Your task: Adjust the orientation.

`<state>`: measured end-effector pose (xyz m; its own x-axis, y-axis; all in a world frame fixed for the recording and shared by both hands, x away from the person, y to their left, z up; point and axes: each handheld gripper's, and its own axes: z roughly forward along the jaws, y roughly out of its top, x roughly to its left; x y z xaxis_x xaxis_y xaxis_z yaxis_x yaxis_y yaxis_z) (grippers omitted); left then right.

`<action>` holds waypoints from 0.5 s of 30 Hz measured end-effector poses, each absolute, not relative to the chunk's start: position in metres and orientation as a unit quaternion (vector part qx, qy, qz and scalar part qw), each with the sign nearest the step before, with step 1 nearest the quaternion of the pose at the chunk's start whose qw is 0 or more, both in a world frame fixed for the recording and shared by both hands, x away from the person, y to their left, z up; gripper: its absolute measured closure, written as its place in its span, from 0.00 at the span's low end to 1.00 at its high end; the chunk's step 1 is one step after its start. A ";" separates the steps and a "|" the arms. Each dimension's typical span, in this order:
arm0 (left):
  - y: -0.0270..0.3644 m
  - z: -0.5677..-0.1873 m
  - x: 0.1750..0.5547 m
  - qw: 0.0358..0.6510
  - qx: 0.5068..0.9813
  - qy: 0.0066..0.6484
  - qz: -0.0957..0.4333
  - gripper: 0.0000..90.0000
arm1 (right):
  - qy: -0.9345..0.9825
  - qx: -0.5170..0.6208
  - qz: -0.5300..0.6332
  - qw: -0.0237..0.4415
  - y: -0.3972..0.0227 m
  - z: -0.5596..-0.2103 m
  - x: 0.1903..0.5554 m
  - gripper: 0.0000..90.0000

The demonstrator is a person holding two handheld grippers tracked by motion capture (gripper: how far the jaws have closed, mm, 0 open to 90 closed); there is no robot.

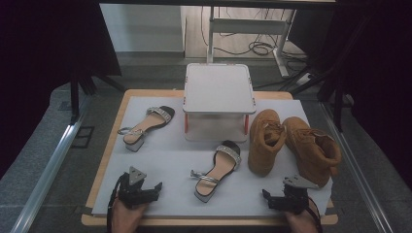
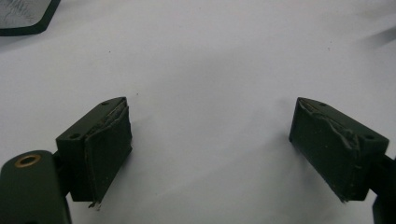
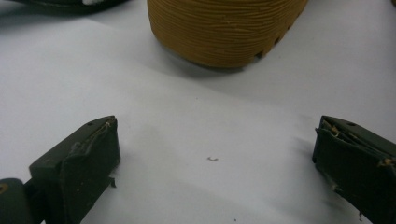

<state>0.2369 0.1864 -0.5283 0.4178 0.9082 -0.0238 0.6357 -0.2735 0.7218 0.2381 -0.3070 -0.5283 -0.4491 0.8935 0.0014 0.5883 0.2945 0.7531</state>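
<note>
At the near edge of the worktop [image 1: 109, 160], a wooden board covered by a white sheet, the two black grippers are held low, one in each of the person's hands. The left gripper [image 1: 156, 186] is seen at the near left corner, its jaws spread wide apart with nothing between them; in the left gripper view [image 2: 210, 154] only bare white sheet lies between the two pads. The right gripper [image 1: 266, 195] is held at the near right corner, likewise wide open and empty. In the right gripper view [image 3: 215, 163] the rounded toe of a tan suede lace-up ankle boot [image 3: 224, 28] is seen just ahead of the jaws, apart from them.

Between the two grippers, a little farther in, a black-soled sandal with a silver jewelled strap [image 1: 216, 167] is laid flat, its heel toward the person. To its right the tan boot [image 1: 265, 141] is stood upright, and a second matching tan boot [image 1: 313, 148] is placed just beside it, leaning toward the right edge above the right gripper.

Farther back on the left, a second sandal of the same kind [image 1: 145, 126] is laid at an angle, well apart from the first. At the far middle of the worktop a white two-tier shoe rack with red-orange legs [image 1: 218, 90] is stood, its top shelf bare.
</note>
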 end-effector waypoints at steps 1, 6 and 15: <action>0.186 -0.528 0.237 0.336 0.772 0.500 0.202 0.14 | 0.778 0.482 0.343 0.213 -0.305 -0.526 0.239 0.01; 0.186 -0.527 0.238 0.332 0.775 0.499 0.199 0.14 | 0.785 0.480 0.337 0.200 -0.306 -0.521 0.250 0.04; 0.187 -0.527 0.241 0.332 0.780 0.495 0.194 0.13 | 0.794 0.472 0.328 0.198 -0.301 -0.523 0.266 0.00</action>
<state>0.2406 0.1871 -0.5266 0.4357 0.8997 -0.0255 0.6426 -0.2911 0.7087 0.2657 -0.3014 -0.5235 -0.4766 0.8791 -0.0045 0.6192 0.3393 0.7081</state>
